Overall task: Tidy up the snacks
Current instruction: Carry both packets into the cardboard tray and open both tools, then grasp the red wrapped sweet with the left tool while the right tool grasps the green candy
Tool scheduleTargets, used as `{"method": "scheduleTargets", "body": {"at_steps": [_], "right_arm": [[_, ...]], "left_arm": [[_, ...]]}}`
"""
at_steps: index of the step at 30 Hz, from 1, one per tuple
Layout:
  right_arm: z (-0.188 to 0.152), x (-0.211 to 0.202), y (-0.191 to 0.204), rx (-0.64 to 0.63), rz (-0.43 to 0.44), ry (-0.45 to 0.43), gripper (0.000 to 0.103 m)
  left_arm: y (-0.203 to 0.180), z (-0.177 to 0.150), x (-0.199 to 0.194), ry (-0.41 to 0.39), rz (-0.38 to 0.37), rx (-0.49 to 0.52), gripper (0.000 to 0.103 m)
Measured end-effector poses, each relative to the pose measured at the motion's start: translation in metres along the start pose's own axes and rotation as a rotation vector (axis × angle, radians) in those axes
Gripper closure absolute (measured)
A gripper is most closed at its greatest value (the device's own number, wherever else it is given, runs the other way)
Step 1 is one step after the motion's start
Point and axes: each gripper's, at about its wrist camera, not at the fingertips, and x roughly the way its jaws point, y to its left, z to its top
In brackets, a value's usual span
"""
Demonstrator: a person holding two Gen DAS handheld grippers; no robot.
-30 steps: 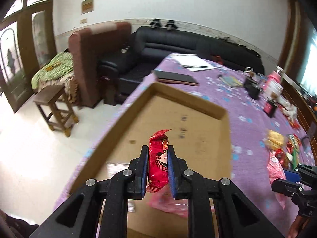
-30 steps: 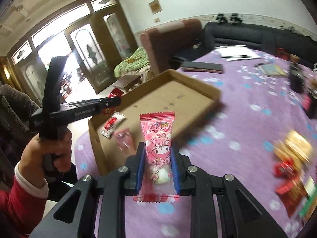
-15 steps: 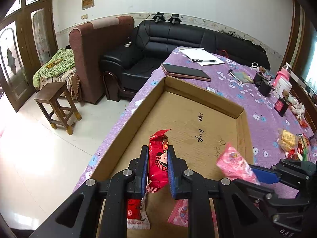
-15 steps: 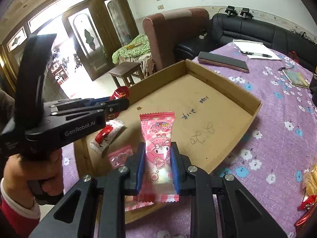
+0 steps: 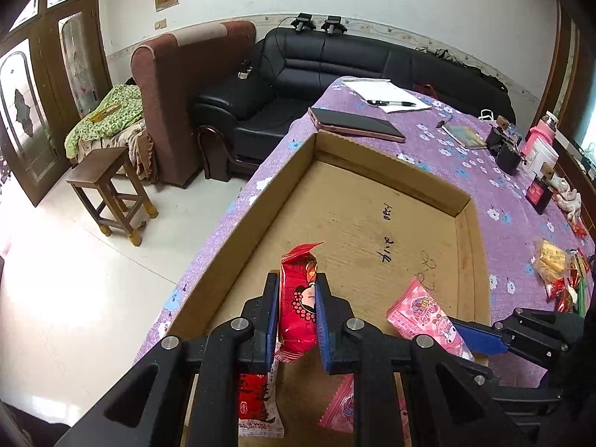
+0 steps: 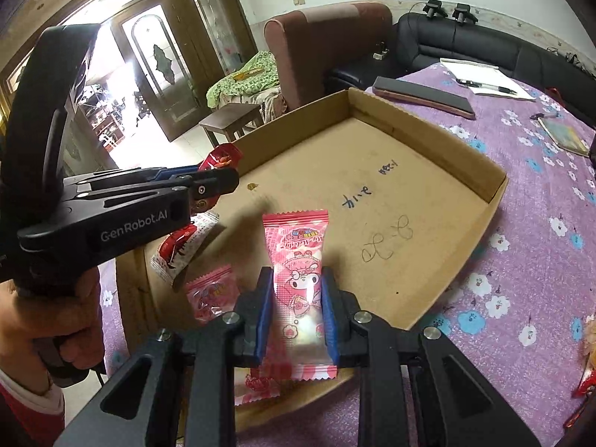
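Between closed jaws, red snack [image 5: 297, 307], pink snack [image 6: 298, 290]

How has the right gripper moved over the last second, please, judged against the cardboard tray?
Yes: the right gripper, shut on the pink snack, has moved from over the purple cloth to above the cardboard tray, at its near edge.

Right gripper [image 6: 297, 316] clamped on a pink snack packet [image 6: 298, 290], upright over the near edge of the cardboard tray [image 6: 428, 138]. On the tray floor left of it, a small pink packet [image 6: 212, 292] and a red-and-white packet [image 6: 182, 246]. Above those, left gripper [image 6: 208, 182] pinching a red packet [image 6: 219, 156]. Beyond the tray's far wall, a dark notebook [image 6: 421, 97] on the purple tablecloth [image 6: 540, 223].
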Motion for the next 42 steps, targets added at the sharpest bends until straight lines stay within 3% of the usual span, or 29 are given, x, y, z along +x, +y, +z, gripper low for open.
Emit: {"method": "scheduleTargets", "body": {"at_steps": [4, 5, 6, 7, 8, 9, 18, 25, 30, 33, 42], "right_arm": [[0.000, -0.001, -0.001, 0.005, -0.004, -0.003, 0.073], [0.000, -0.002, -0.001, 0.007, -0.007, -0.004, 0.068], [-0.001, -0.004, -0.002, 0.011, -0.012, -0.006, 0.064], [-0.002, -0.007, -0.004, 0.014, -0.012, -0.011, 0.060], [-0.003, -0.011, -0.004, 0.016, -0.012, -0.017, 0.060], [-0.005, -0.018, -0.005, 0.020, -0.013, -0.028, 0.060], [-0.042, -0.097, -0.033, 0.077, -0.088, -0.134, 0.058], [-0.087, -0.152, -0.091, 0.218, -0.189, -0.196, 0.049], [-0.121, -0.183, -0.127, 0.319, -0.243, -0.222, 0.047], [-0.142, -0.202, -0.145, 0.363, -0.289, -0.244, 0.038], [-0.195, -0.246, -0.185, 0.450, -0.411, -0.256, 0.036]], "left_arm": [[0.001, 0.001, 0.000, 0.008, -0.001, -0.006, 0.082], [0.001, 0.002, -0.001, 0.010, 0.000, -0.010, 0.073], [0.002, 0.003, -0.001, 0.012, 0.000, -0.015, 0.049], [0.002, 0.003, -0.003, 0.005, 0.003, -0.023, 0.036], [0.001, 0.003, -0.008, -0.013, 0.006, -0.022, 0.024], [0.000, 0.003, -0.012, -0.029, 0.009, -0.017, 0.022], [-0.036, 0.003, -0.035, -0.076, -0.042, 0.014, 0.019], [-0.095, -0.003, -0.048, -0.095, -0.125, 0.084, 0.012], [-0.141, -0.010, -0.047, -0.071, -0.188, 0.149, 0.012], [-0.165, -0.017, -0.046, -0.051, -0.217, 0.187, 0.012], [-0.224, -0.031, -0.033, 0.009, -0.302, 0.250, 0.012]]}}
